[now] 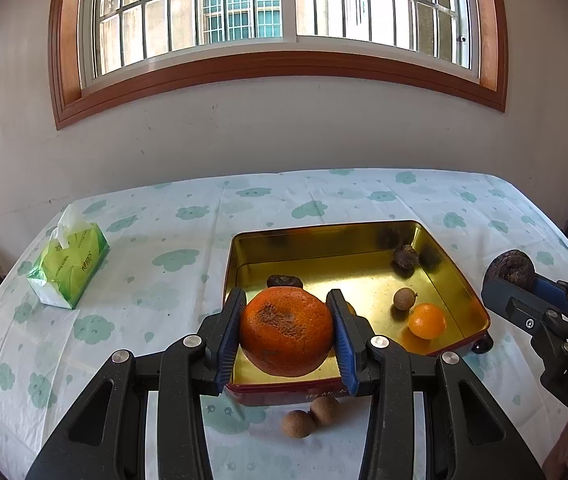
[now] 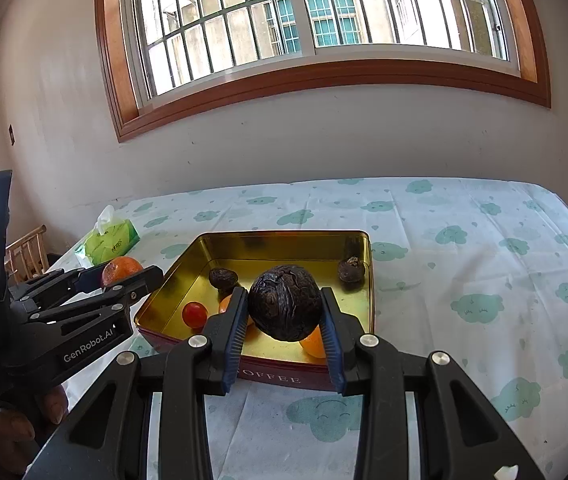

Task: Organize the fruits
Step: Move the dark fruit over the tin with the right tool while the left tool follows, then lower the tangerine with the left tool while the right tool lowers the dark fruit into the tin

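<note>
Orange (image 1: 286, 330) sits clamped between the left gripper's (image 1: 287, 334) pads, over the tin's (image 1: 460, 280) near left corner. Dark wrinkled fruit (image 2: 285, 307) is pinched in the right gripper (image 2: 285, 322), above the tin's near wall. Advice: lower each fruit onto bare gold floor, clear of the small fruits beyond the fingers, before letting go; two longans (image 1: 311, 417) remain on the cloth below the left gripper.

I see the counter (image 1: 324, 196) under a pale cloth printed with green clouds. Ahead of both pairs of jaws a gold-lined tin (image 1: 368, 229) sits on it, and two small brown fruits (image 1: 311, 416) lie just below my left jaws. A green tissue pack (image 1: 69, 266) rests far left.
</note>
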{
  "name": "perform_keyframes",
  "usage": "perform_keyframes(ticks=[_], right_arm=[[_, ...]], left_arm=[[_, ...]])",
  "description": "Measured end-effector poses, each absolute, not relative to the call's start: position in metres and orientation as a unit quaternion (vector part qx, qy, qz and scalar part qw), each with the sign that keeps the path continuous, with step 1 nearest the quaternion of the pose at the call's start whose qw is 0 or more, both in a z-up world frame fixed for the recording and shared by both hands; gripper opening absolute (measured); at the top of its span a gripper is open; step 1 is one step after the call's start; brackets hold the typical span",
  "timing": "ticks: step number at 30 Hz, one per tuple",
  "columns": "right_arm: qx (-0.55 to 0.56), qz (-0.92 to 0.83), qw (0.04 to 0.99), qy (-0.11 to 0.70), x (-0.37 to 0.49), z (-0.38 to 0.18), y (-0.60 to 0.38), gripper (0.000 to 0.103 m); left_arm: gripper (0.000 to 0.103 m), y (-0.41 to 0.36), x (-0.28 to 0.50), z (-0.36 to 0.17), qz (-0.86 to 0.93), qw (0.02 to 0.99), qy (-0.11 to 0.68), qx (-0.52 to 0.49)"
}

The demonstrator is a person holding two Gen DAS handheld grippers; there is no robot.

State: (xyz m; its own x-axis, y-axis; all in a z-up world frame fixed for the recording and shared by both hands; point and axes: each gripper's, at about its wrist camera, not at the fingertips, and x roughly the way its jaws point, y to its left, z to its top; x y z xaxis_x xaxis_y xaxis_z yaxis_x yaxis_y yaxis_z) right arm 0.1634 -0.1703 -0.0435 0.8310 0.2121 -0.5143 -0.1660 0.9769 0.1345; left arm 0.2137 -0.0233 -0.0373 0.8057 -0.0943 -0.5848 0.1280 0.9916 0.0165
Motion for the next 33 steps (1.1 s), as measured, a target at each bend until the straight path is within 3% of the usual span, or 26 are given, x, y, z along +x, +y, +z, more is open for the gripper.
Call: perform_keyframes(ticks=[33], right_arm=[[0.05, 0.097, 0.951, 0.288, 0.197, -0.063, -0.168, 0.033]], left_arm=[[0.042, -0.023, 0.247, -0.054, -0.06, 0.947, 0.313, 0.035]])
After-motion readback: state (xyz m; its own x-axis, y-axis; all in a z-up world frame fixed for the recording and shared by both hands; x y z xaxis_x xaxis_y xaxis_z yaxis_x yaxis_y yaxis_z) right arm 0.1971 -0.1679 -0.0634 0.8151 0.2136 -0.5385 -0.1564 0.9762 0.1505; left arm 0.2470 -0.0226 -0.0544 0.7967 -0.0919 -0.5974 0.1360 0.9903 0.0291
